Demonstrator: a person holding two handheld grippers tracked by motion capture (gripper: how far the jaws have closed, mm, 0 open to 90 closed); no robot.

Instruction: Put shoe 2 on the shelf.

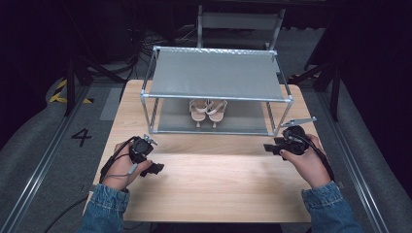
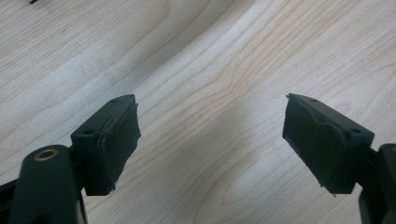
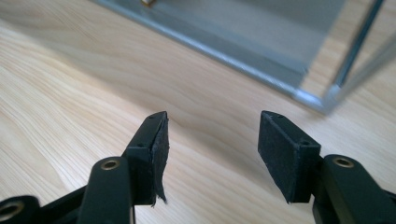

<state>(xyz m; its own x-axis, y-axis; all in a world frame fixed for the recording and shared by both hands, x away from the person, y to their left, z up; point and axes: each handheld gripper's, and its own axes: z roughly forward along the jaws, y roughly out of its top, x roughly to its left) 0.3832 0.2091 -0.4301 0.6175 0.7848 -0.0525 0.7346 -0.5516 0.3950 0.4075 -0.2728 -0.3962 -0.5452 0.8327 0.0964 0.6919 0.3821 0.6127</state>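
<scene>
One legible marking: the numeral "4" [image 1: 81, 137], painted in black on the grey floor [image 1: 29, 145], at 9 o'clock from the wooden table [image 1: 209, 184]. No other text, label or brand is readable.

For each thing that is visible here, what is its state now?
Pair of sandals: upright, side by side on the lower shelf.
Shoe rack: standing on the table; top shelf bare.
Left gripper: open, holding nothing, over the table.
Right gripper: open, holding nothing, near the rack's corner.
</scene>
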